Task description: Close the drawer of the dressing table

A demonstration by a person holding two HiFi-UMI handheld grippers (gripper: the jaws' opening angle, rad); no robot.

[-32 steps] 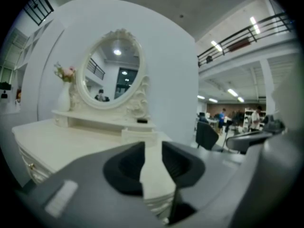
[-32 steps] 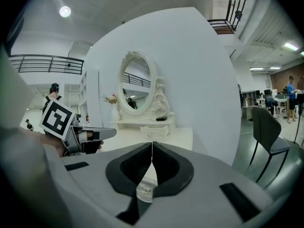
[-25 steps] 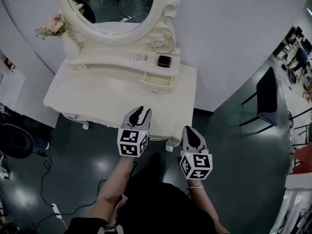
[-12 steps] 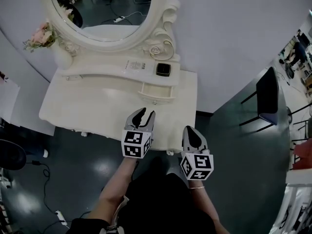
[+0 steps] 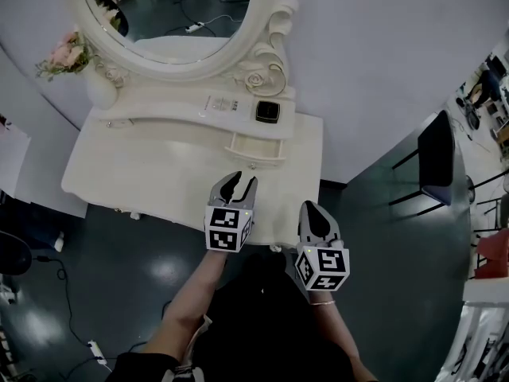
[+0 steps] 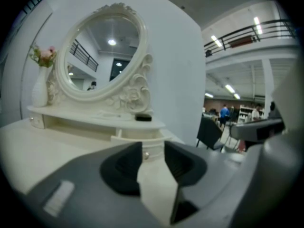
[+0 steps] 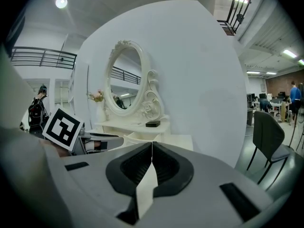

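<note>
Protruding: 1 drawer (image 5: 254, 150) (1 knob (image 5: 252, 166)).

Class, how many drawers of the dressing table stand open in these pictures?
1: the small drawer under the shelf's right end, below the black box. Others may be hidden from view.

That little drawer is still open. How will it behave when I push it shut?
The drawer looks small and shallow, so it should probably slide in lightly. Its curved front has one central knob; an off-centre push might skew or jam it.

Grey claws (image 5: 241, 179), black-white marker cubes (image 5: 228, 228)
</note>
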